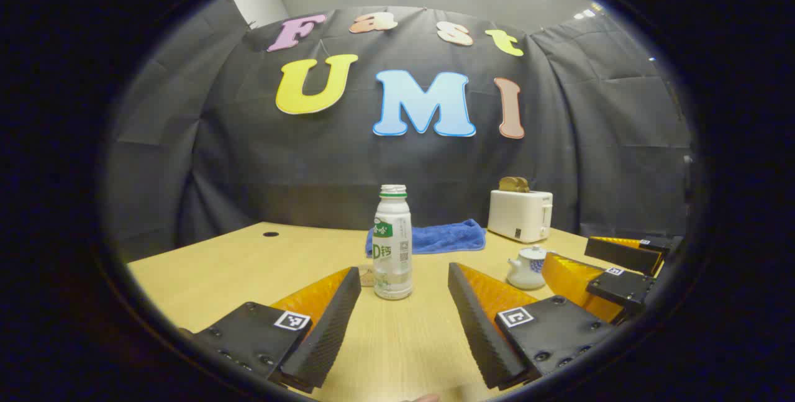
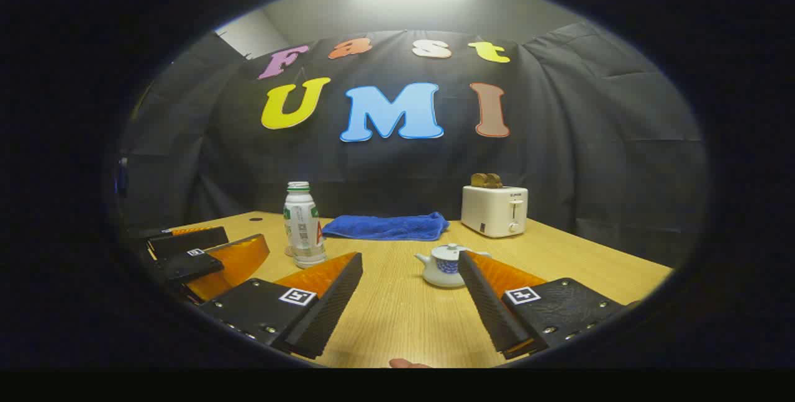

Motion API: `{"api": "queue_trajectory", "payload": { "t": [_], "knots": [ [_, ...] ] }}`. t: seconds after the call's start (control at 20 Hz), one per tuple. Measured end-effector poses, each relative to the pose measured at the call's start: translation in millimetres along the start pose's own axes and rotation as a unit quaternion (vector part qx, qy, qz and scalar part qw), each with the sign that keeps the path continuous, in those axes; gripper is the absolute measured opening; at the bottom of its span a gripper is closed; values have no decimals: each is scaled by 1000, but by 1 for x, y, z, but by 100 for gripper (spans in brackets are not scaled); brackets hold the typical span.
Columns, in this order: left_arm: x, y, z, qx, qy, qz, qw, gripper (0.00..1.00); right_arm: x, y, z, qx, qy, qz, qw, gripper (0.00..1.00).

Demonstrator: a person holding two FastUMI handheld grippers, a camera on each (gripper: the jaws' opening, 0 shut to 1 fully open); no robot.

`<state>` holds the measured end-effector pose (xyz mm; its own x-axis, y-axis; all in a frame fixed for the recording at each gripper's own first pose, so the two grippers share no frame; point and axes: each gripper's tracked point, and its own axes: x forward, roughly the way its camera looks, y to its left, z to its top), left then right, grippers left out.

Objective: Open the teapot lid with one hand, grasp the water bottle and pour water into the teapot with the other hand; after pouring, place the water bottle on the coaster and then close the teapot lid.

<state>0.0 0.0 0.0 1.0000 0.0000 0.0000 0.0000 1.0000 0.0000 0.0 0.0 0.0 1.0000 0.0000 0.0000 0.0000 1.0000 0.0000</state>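
I have both tongs, left point(image 1: 404, 315) and right point(image 2: 410, 302), gaping empty over the table point(image 1: 248, 265), bottle point(image 1: 392, 243) ahead of left, lidded teapot point(image 2: 442, 265) before right; 1 off-centre squeeze could topple the tall bottle.

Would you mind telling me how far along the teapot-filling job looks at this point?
Nothing looks done yet. The teapot sits on the table with its lid on, and the water bottle stands upright, ungrasped. Both the left claw and right claw are open and empty, short of their targets. Lifting the lid, pouring, setting the bottle down on a coaster and closing the lid all remain.
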Motion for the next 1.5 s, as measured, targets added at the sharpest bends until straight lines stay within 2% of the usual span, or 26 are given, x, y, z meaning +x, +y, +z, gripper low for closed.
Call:
{"api": "queue_trajectory", "payload": {
  "t": [0.2,0.3,0.45,0.5,0.65,0.75,0.85,0.95,1.0,1.05,1.15,1.2,1.25,1.3,1.35,1.4,1.45,1.5],
  "knots": [
    [7,-1,4,4,-1,-5,1000,100,6,-10,3,7,2,-2,1000,95],
    [13,2,6,16,-2,1,1000,94,13,-16,5,6,6,-3,1000,95],
    [21,0,12,4,-4,-9,1000,94,20,-25,14,5,-1,-11,1000,95],
    [30,-1,15,-3,-3,-12,1000,100,25,-28,18,1,-3,-14,1000,95],
    [46,2,22,9,-4,-7,1000,94,36,-34,22,3,-1,-19,1000,95],
    [53,4,19,23,1,-5,1000,100,47,-39,17,8,10,-21,1000,95],
    [55,5,17,21,3,-4,1000,94,58,-41,11,17,25,-20,999,95],
    [61,10,15,24,6,-1,1000,94,76,-46,6,13,36,-25,999,95],
    [61,11,14,28,6,1,1000,87,83,-48,6,7,39,-27,999,95],
    [63,14,14,30,7,3,1000,87,91,-50,3,3,42,-30,999,95],
    [68,18,10,33,12,5,999,96,106,-52,-7,8,65,-33,997,95],
    [70,20,7,32,16,6,999,100,111,-51,-10,16,76,-30,997,91],
    [71,21,6,31,19,7,999,100,118,-53,-16,16,84,-34,996,89],
    [71,21,3,32,21,8,999,100,122,-55,-20,13,92,-37,995,67],
    [72,23,5,33,20,8,999,100,123,-58,-26,3,103,-46,994,70],
    [71,24,6,34,18,9,999,100,126,-61,-32,-3,109,-50,993,82],
    [71,24,8,35,16,8,999,100,127,-59,-34,-5,113,-45,993,46],
    [70,25,8,38,14,9,999,100,130,-59,-30,-4,106,-44,993,44]
  ]
}}
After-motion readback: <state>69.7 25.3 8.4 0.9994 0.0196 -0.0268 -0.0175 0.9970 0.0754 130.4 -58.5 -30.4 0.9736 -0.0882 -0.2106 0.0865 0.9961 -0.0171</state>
